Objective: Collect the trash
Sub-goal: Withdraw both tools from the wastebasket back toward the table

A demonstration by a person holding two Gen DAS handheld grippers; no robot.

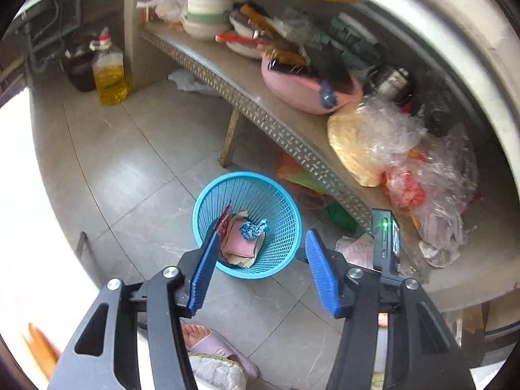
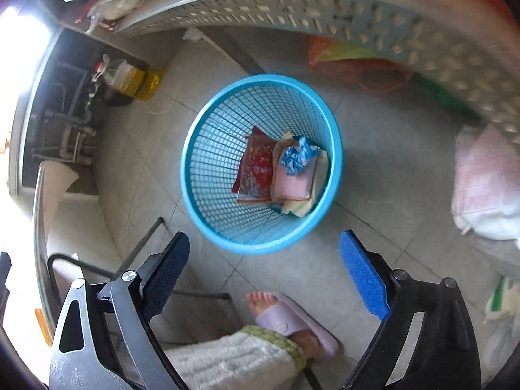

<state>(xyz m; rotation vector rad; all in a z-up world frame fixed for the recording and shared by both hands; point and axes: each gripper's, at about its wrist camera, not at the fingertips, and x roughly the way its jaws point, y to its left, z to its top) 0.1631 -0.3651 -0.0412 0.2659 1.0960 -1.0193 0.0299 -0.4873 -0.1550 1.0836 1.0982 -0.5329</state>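
the blue mesh wastebasket [image 2: 260, 162] stood on the floor tiles [image 2: 373, 227], holding a red wrapper [image 2: 256, 165] and crumpled blue foil [image 2: 297, 156]. left gripper [image 1: 260, 253] and right gripper [image 2: 265, 253] were spread, empty. the foil looked light, crushable; pinch its bunched middle.

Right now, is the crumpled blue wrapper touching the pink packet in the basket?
Touching. The right wrist view shows the blue wrapper lying directly on the pink packet inside the blue basket, with no gap between them.
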